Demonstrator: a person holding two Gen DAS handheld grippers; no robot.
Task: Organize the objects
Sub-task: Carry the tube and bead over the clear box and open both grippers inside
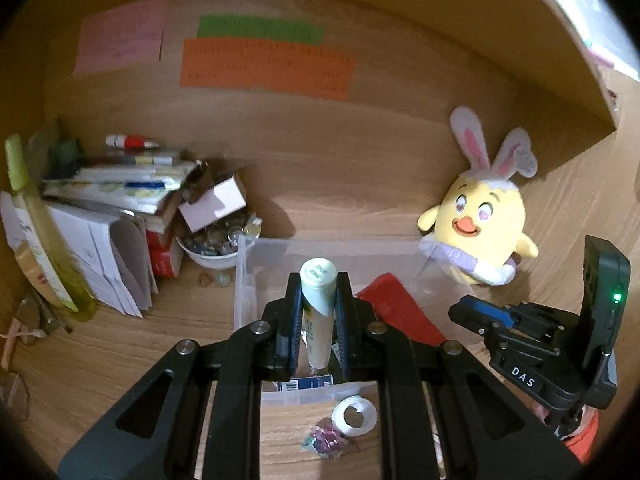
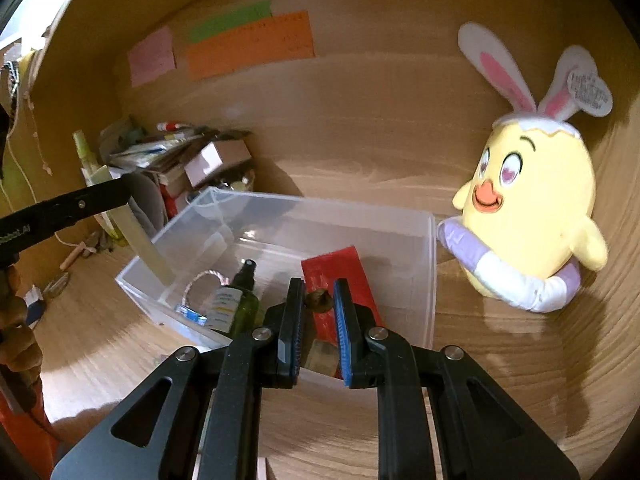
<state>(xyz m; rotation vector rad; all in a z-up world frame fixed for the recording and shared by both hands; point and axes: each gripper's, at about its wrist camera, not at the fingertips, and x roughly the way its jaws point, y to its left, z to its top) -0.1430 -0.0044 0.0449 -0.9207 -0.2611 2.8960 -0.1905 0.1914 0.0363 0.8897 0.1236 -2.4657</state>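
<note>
Open top of the clear bin (image 2: 430,264) gave access from above; its floor was crowded by a red packet (image 2: 340,280) and green spray bottle (image 2: 236,300). A plush chick (image 2: 532,208) blocked the right, stacked books (image 1: 120,184) the left.

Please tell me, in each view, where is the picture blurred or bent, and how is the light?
Left wrist view: warm dim light, black fisheye corners, book stack smeared; tube in the left gripper fairly sharp. Right wrist view: curved wood panel, plush chick slightly soft, pale sheen on the clear bin.

Pale tube (image 1: 318,304) upright over clear bin (image 1: 245,280).
</note>
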